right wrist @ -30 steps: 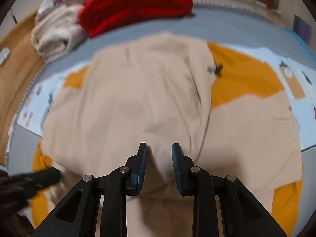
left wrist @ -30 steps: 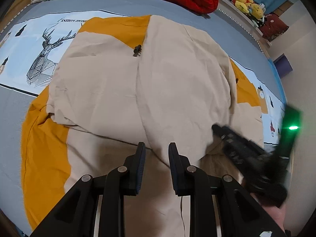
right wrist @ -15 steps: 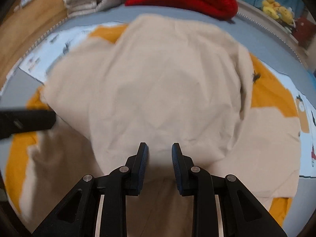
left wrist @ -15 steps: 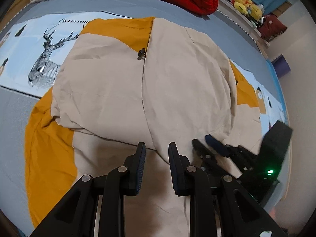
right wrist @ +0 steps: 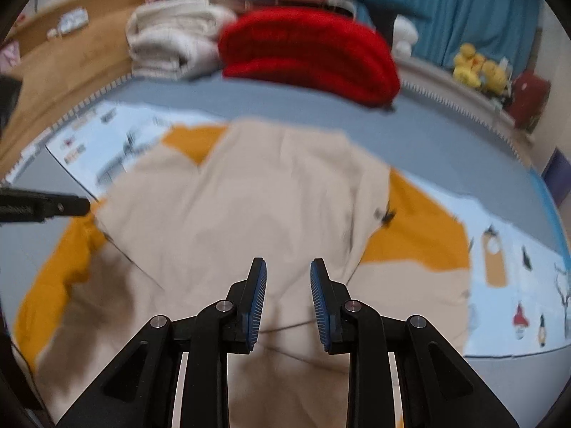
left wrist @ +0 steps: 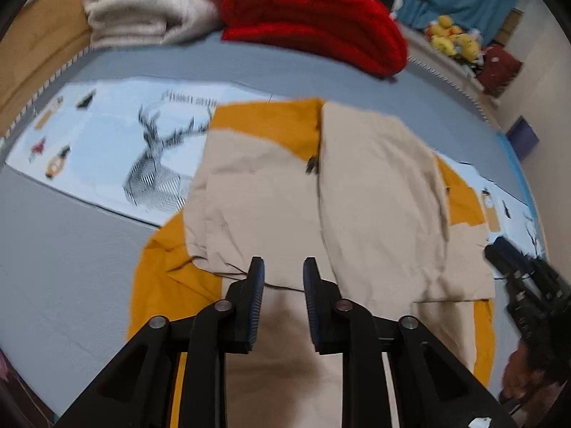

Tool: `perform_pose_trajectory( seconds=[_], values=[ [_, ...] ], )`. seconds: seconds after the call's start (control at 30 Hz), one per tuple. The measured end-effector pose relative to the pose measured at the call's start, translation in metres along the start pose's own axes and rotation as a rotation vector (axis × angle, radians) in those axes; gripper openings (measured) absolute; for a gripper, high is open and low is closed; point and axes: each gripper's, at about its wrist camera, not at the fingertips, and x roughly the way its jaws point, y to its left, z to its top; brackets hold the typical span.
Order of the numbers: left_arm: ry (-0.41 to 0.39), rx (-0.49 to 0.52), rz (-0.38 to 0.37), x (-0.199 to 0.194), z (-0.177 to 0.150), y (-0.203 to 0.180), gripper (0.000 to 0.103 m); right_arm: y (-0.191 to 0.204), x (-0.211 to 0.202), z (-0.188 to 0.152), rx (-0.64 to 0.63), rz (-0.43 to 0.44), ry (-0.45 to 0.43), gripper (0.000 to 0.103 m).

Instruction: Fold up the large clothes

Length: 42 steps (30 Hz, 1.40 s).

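Note:
A large beige and mustard-yellow jacket [left wrist: 374,196] lies spread on the bed, its sides folded in over the middle and a dark zip pull [left wrist: 311,166] near the top. My left gripper [left wrist: 282,264] hovers above its lower part. Its jaws are closing, with nothing between them. The right wrist view shows the same jacket [right wrist: 267,214] under my right gripper [right wrist: 287,265], which is open and empty. At the right edge of the left wrist view, the right gripper [left wrist: 517,274] sits in a hand. The left gripper [right wrist: 53,207] pokes in at the left of the right wrist view.
The bed has a grey sheet [left wrist: 71,249] with a pale blue strip printed with a deer [left wrist: 153,167]. A folded red blanket [left wrist: 314,21] and a cream blanket [left wrist: 150,10] lie at the far side. Yellow plush toys [left wrist: 453,39] sit beyond the bed's edge.
Both grippers have lifted away from the jacket, so more of the far bedding shows. In the left wrist view the right gripper has shifted out to the right edge.

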Motion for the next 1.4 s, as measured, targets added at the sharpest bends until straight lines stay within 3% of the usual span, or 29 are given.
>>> perform_pose_trajectory(
  seconds=[0.2,0.27,0.33,0.37,0.43,0.53,0.6,0.67,0.8,0.9,0.97,1.2,1.4],
  values=[
    [-0.115,0.153,-0.076,-0.081,-0.033,0.013,0.014,-0.008,-0.102,-0.002,0.113,0.002,-0.126,0.027],
    [-0.114,0.159,-0.185,-0.109,-0.058,0.04,0.014,-0.017,-0.144,-0.015,0.127,0.007,-0.168,0.027],
    [-0.105,0.173,-0.214,-0.124,-0.078,0.059,0.014,-0.028,-0.189,-0.038,0.121,-0.025,-0.214,0.026],
    [-0.103,0.197,-0.195,-0.131,-0.096,0.073,0.014,-0.034,-0.206,-0.049,0.124,-0.033,-0.221,0.026],
    [-0.087,0.209,-0.154,-0.134,-0.118,0.09,0.014,-0.051,-0.235,-0.078,0.136,-0.05,-0.214,0.015],
    [-0.049,0.132,-0.123,-0.121,-0.15,0.127,0.014,-0.081,-0.265,-0.131,0.191,-0.099,-0.171,0.014],
    [0.075,0.063,-0.077,-0.096,-0.159,0.148,0.014,-0.103,-0.276,-0.17,0.258,-0.128,-0.139,0.014],
    [0.127,0.003,-0.08,-0.081,-0.161,0.167,0.014,-0.125,-0.268,-0.211,0.359,-0.132,-0.062,0.015],
    [0.233,-0.065,-0.085,-0.059,-0.166,0.187,0.014,-0.152,-0.214,-0.266,0.514,-0.077,0.265,0.016],
    [0.292,-0.093,-0.074,-0.048,-0.176,0.191,0.015,-0.155,-0.189,-0.282,0.52,-0.02,0.368,0.016],
    [0.319,-0.08,-0.058,-0.045,-0.183,0.189,0.015,-0.153,-0.175,-0.29,0.486,-0.03,0.437,0.016],
    [0.39,-0.004,-0.039,-0.032,-0.195,0.174,0.031,-0.152,-0.149,-0.305,0.469,-0.031,0.563,0.024],
    [0.423,-0.013,-0.028,-0.023,-0.197,0.179,0.035,-0.146,-0.143,-0.32,0.456,-0.039,0.622,0.03]
  ],
)
